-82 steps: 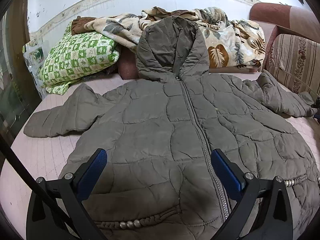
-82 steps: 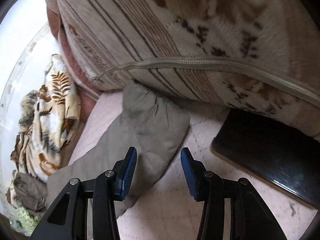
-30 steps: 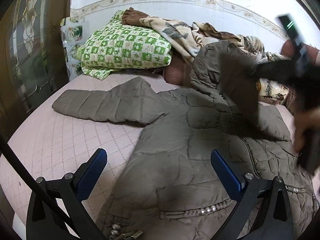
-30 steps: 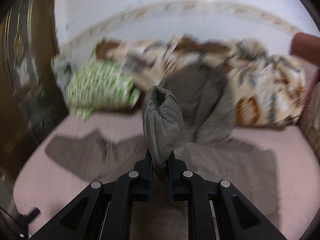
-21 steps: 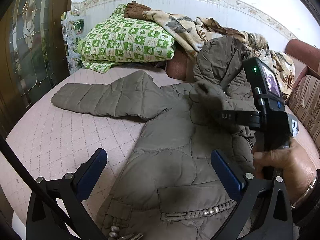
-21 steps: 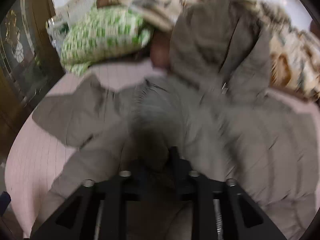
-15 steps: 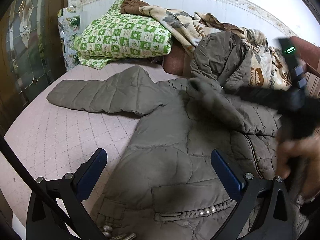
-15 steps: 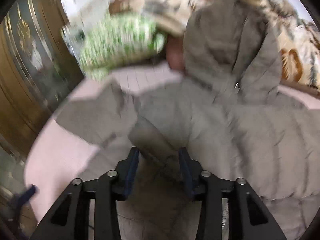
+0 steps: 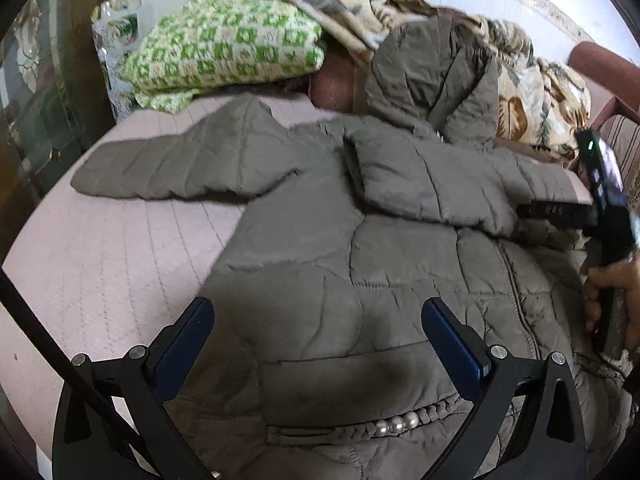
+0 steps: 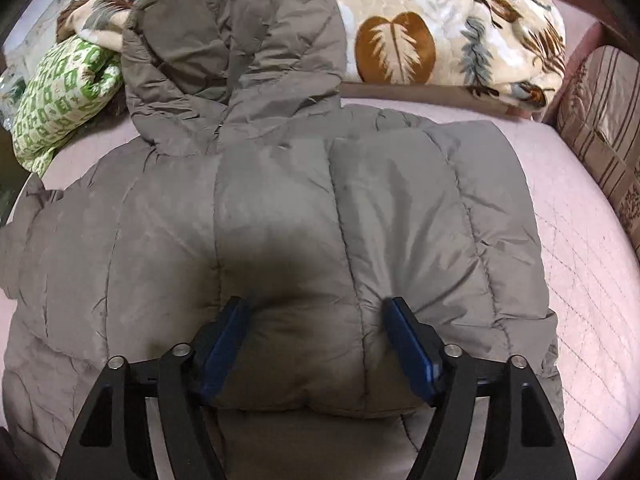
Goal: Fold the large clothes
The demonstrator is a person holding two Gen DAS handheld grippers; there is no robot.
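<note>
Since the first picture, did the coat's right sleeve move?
Yes. The sleeve now lies folded across the coat's chest, toward the green pillow. Before, it lay spread out beside the striped cushion.

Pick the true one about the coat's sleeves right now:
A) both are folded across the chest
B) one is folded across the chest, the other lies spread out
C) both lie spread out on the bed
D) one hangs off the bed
B: the left wrist view shows one sleeve laid across the coat chest while the other sleeve lies stretched out on the bed.
</note>
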